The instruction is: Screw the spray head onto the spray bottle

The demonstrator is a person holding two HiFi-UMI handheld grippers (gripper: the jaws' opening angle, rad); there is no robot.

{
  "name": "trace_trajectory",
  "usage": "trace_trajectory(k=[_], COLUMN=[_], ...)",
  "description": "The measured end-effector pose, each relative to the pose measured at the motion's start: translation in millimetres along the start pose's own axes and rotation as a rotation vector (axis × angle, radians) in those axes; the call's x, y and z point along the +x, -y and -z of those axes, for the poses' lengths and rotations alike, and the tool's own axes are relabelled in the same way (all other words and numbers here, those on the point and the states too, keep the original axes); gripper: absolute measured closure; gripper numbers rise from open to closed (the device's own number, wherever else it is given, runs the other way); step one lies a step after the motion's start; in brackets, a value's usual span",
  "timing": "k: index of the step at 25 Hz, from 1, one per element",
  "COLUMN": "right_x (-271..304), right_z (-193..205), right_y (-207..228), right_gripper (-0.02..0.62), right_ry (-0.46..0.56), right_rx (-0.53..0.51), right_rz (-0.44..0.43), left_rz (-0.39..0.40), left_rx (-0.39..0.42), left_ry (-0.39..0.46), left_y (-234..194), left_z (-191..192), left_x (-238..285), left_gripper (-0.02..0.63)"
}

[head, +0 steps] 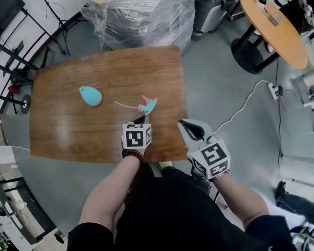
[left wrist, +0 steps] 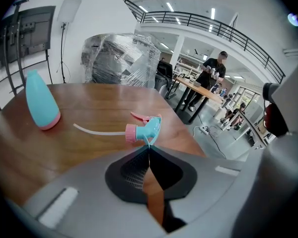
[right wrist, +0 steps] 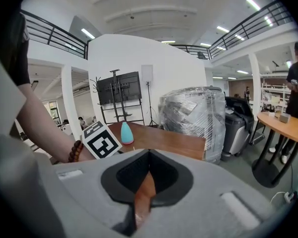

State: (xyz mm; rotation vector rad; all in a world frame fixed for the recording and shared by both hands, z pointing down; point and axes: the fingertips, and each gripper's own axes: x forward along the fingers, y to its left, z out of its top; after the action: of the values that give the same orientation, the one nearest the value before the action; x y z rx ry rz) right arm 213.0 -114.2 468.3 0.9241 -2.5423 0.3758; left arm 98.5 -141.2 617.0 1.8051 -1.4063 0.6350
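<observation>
Okay, wooden table first. Spray bottle stands upright on it, well ahead and left of the tips of my left gripper. Spray head sits right at those tips, long axis crosswise, dip tube trailing left toward the bottle. Left jaws are together, clamped on its thin teal edge, I think; the contact is tiny. Right gripper sits by the table's right edge, jaws closed, empty, farther off. No brand or label readable, only marker cubes.
</observation>
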Motion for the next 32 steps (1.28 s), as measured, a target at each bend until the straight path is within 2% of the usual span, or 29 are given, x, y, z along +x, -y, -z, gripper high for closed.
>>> trace_trajectory(k=[3,6,13,14,16,22,25,28,32], right_x=[4,11,33,37,44,68,80,95,111], right_z=[-1,-11,-28,-28,-30,-42,-49,-57,-54], right_y=[-7,-18,-59,-66,-78,-111,-123,-136,-144], right_gripper=[0.604,0.604,0.598,0.547,0.532,0.446,0.411,0.394,0.388], right_ry=[-0.001,-0.009,-0.065,-0.079,-0.097,-0.152,-0.194,-0.243,-0.330], right_rx=[-0.032,-0.098,-0.322,-0.354,-0.419,-0.708,-0.888,-1.061,-1.203], right_rz=[-0.030,-0.055,-0.080,-0.085,-0.086,-0.055,-0.034,-0.024,-0.053], left_rz=[0.023,0.082,0.311,0.349,0.419,0.600,0.652,0.708,0.818], left_rx=[0.000,0.001,0.007,0.015,0.041,0.140,0.175,0.184,0.166], left_ry=[0.012,0.006,-0.037,-0.047,-0.068,-0.133,-0.148,-0.166,-0.199], left_y=[-5,-5,-2,-2,-4,-16,-23,-29,-23], left_z=[-3,-6,-15,-18,-23,-38,-47,-50,-49], left_x=[-13,-27,-53,-58,-68,-105,-119,-131,-150], left_gripper=[0.586,0.586,0.586,0.586,0.586,0.584,0.584,0.584,0.584])
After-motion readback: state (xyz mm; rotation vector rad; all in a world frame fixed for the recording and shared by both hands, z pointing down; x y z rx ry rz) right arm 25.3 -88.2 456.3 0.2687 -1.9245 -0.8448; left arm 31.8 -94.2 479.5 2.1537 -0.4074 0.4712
